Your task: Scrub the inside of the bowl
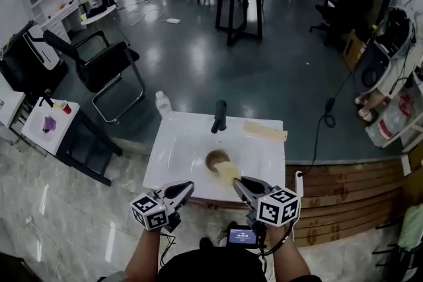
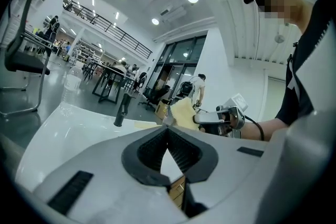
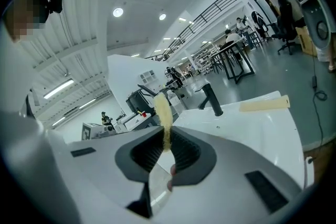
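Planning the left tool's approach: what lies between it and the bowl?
Head view: only bare sink separates the left tool from the bowl.

Round brown bowl (image 1: 215, 157): one. Black upright tap (image 1: 219, 115): one. White rectangular ceramic basin (image 1: 178, 142): one. Pale yellow flat cloth (image 1: 229, 172): two, counting second cloth (image 1: 265, 131). Clear plastic bottle (image 1: 162, 103): one. Grey tongs: two, left tongs (image 1: 190, 184) and right tongs (image 1: 236, 180).
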The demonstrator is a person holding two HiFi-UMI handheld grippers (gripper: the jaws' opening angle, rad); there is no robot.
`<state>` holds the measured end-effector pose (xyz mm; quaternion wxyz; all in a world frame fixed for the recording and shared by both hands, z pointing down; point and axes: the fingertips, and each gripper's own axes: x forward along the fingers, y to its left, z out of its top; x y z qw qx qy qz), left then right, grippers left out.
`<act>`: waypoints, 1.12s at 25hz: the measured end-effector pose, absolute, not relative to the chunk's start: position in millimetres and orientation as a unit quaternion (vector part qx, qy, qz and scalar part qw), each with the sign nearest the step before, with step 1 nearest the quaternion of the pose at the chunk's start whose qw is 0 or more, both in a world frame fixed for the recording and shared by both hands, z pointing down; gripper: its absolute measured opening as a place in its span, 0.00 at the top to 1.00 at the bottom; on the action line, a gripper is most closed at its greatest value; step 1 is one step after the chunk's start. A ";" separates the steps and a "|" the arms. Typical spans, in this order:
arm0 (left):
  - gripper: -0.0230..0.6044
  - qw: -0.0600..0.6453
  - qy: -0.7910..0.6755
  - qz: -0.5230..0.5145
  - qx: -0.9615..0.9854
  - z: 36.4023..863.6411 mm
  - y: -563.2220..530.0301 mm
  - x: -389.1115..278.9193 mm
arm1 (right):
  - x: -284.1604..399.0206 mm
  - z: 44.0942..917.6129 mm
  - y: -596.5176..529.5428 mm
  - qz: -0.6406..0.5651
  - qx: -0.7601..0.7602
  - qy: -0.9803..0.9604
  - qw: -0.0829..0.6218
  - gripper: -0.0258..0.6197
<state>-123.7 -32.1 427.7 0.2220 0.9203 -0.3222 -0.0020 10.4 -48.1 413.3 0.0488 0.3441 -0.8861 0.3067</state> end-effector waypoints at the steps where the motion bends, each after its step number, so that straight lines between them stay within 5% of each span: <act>1: 0.96 0.222 -0.322 -0.002 0.920 427.1 -35.1 -121.1 | 13.5 413.1 -52.0 0.307 0.344 -0.886 0.046 0.89; 28: 0.96 0.261 -0.358 0.115 0.889 473.4 -109.8 -84.7 | 55.8 431.1 -124.6 0.313 0.280 -0.903 0.089 0.89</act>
